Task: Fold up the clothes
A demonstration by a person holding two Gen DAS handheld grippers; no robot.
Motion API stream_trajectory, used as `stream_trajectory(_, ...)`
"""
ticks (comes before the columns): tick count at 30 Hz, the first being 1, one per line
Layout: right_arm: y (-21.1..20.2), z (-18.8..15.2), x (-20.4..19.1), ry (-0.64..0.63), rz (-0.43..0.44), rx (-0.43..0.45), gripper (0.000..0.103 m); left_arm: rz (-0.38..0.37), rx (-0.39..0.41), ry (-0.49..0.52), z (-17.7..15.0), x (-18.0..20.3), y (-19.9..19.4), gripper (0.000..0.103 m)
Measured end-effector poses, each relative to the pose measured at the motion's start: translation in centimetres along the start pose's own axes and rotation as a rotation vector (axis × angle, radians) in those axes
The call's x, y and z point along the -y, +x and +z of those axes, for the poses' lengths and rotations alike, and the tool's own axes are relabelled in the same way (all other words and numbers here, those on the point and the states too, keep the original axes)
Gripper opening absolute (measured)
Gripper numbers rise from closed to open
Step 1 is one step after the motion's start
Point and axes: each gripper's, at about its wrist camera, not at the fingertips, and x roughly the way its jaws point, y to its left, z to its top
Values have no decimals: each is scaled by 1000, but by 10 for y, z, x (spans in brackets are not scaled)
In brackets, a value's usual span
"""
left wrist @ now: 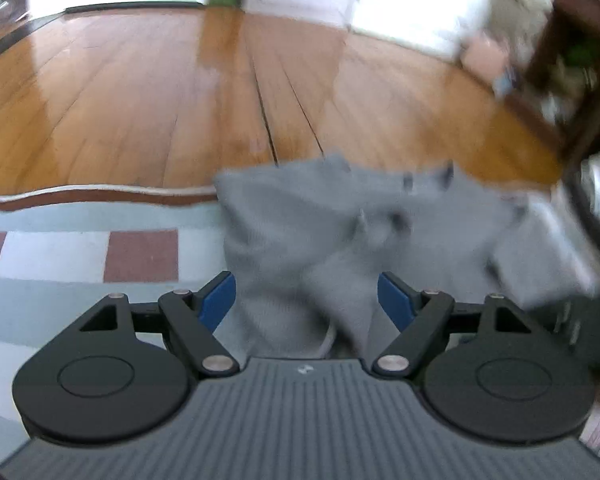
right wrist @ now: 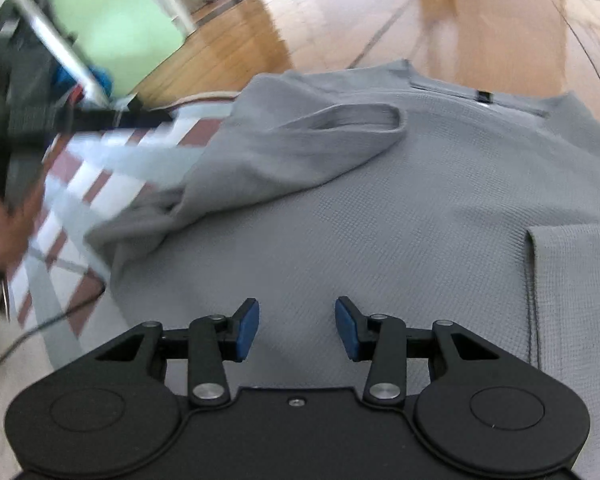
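Left hand-held gripper (left wrist: pixel 306 300), pads apart, hovers over grey shirt (left wrist: pixel 300 236).

Looks to me like a home living room. Polished wooden floor (left wrist: pixel 140 92), checked rug (left wrist: pixel 80 256) in the near left, dark wooden shelf unit (left wrist: pixel 572 52) cluttered with small items far right.

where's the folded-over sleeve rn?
Right wrist view, upper middle: the sleeve lies folded across the grey shirt, cuff pointing toward the collar, left of and beyond the open right tool. The checked mat is to its left.
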Motion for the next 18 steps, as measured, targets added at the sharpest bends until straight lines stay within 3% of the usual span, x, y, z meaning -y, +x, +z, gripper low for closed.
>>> stream_trajectory(3,-1,0,7,61,14,7,48,-17,-77,123,-11,21,7,79)
stream_trajectory(7,-11,-15,4,32,-13,1,48,77,-149,253,-18,46,25,77)
stream_trajectory(8,-15,-19,3,27,-17,4,48,118,-158,245,-18,44,27,71)
stream_trajectory(9,-16,-22,4,27,-18,9,48,160,-168,237,-18,41,30,40)
stream_trajectory(10,-18,-25,4,29,-19,15,48,201,-178,229,-17,38,32,26)
stream_trajectory(12,-23,-30,7,46,-16,34,48,238,-180,151,-17,26,24,17)
stream_trajectory(15,-24,-35,9,59,-9,57,48,338,-131,-129,-19,-8,3,16)
stream_trajectory(17,-24,-37,9,66,-8,69,49,496,-127,-242,-26,-28,-2,16)
stream_trajectory(18,-24,-37,9,68,-7,70,49,585,-134,-271,-29,-35,-3,22)
